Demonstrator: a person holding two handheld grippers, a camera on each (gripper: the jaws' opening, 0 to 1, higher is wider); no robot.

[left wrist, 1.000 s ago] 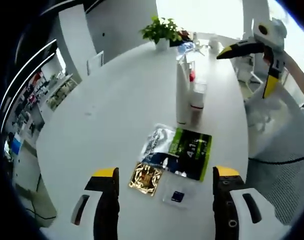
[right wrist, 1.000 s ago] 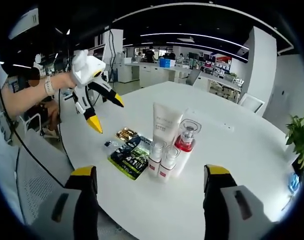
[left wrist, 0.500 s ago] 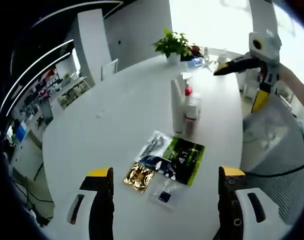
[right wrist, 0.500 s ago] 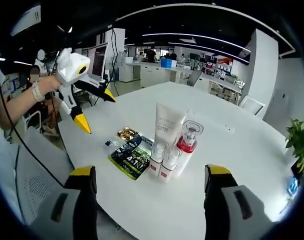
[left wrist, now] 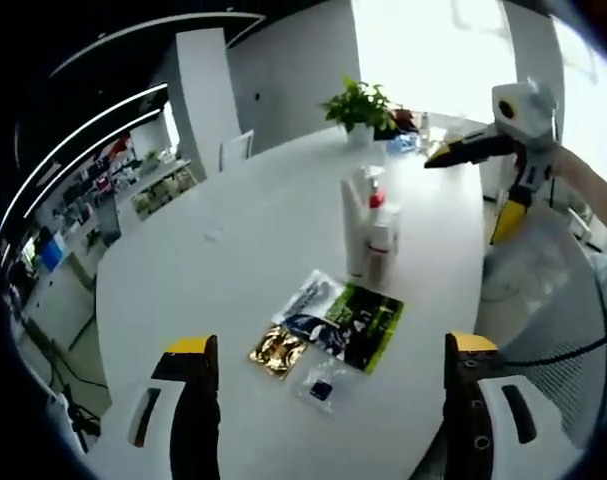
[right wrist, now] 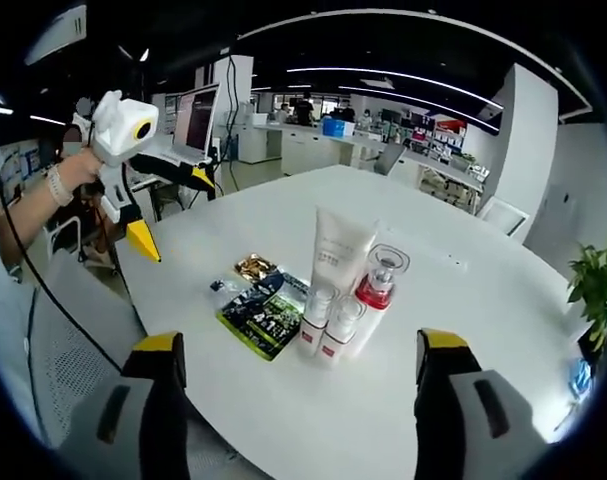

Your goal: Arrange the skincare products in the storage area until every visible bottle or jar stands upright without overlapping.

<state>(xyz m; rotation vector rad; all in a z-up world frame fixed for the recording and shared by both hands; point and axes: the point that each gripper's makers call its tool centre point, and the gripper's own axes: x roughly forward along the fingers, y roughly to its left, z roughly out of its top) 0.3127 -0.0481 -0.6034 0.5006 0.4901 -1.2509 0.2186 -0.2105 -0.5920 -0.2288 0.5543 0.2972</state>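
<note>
A white tube (right wrist: 338,250) stands upright on the white table (right wrist: 463,320). Close against it stand a red bottle with a clear cap (right wrist: 376,285) and two small white bottles (right wrist: 326,322). The same group, the tube (left wrist: 355,225) and the small bottles (left wrist: 378,245), sits mid-table in the left gripper view. Flat sachets lie beside them: green (right wrist: 263,315) (left wrist: 368,325), gold (right wrist: 251,268) (left wrist: 276,350), silver-blue (left wrist: 308,300) and a small clear one (left wrist: 321,385). My left gripper (left wrist: 333,345) (right wrist: 173,212) is open, held off the table's edge. My right gripper (right wrist: 301,345) (left wrist: 478,185) is open too, short of the bottles.
A potted plant (left wrist: 361,100) (right wrist: 598,285) stands at the table's far end with small items around it. A white chair (left wrist: 238,150) is at the table's side. A person's hand (right wrist: 68,175) holds the left gripper. Office desks fill the background.
The left gripper has pulled back and away from the sachets, so the table looks smaller in its view. The right gripper has barely moved. The bottles and sachets stay put.
</note>
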